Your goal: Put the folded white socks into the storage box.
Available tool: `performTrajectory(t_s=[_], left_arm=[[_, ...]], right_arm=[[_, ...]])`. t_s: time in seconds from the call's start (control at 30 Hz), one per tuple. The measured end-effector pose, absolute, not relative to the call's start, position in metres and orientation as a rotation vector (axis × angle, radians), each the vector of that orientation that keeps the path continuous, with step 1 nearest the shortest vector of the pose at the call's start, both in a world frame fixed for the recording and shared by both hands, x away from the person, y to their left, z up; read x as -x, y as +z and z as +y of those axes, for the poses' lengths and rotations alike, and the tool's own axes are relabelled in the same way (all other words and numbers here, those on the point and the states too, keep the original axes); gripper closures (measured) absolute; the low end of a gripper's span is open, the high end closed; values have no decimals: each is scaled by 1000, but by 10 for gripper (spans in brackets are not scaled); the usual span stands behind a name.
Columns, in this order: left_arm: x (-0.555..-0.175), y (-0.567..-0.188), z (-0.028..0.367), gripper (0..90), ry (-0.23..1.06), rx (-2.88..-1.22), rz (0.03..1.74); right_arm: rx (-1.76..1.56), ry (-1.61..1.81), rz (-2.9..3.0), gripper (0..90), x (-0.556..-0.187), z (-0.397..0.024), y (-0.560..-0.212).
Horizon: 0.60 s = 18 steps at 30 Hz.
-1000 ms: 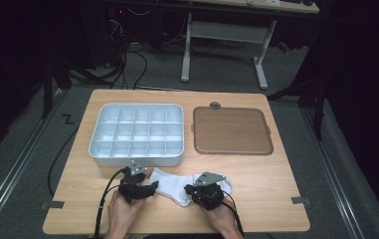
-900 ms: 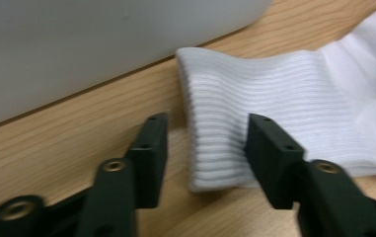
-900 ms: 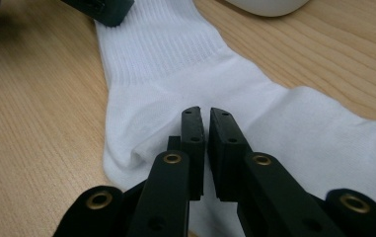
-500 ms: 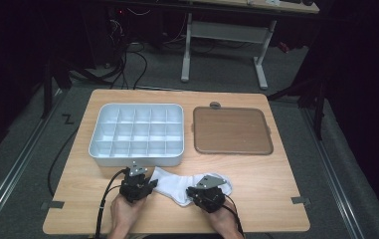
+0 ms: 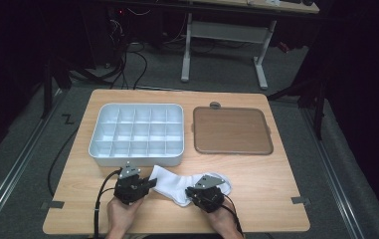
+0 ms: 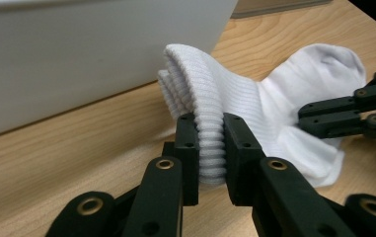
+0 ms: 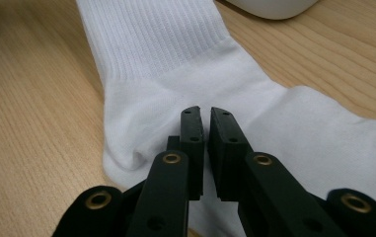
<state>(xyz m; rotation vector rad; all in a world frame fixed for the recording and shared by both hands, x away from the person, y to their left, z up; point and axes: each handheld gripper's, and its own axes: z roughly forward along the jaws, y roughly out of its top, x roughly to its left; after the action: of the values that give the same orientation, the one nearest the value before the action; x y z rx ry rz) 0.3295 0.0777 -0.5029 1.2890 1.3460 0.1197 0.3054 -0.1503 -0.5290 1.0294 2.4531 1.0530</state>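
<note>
Left hand-held gripper (image 6: 210,148): jaws just closed, now pinching the ribbed cuff of white sock (image 6: 274,108), cuff bunched and lifted off the tabletop (image 6: 77,148). Right hand-held gripper (image 7: 204,143): jaws nearly together, clamped on a fold of sock fabric near the heel. White sock: lying flat on wooden tabletop at the near edge, just in front of white compartment tray (image 5: 137,130), stretched between both grippers. Brown tray (image 5: 231,130): beside the white one, well apart from the sock.
</note>
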Motion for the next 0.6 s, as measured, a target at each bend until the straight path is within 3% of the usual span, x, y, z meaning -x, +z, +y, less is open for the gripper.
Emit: performTrajectory(t_s=[0.6], left_arm=[[-326, -470, 83, 785, 74, -1203, 1266]], right_arm=[[-913, 1048, 2535, 858, -313, -109, -528]])
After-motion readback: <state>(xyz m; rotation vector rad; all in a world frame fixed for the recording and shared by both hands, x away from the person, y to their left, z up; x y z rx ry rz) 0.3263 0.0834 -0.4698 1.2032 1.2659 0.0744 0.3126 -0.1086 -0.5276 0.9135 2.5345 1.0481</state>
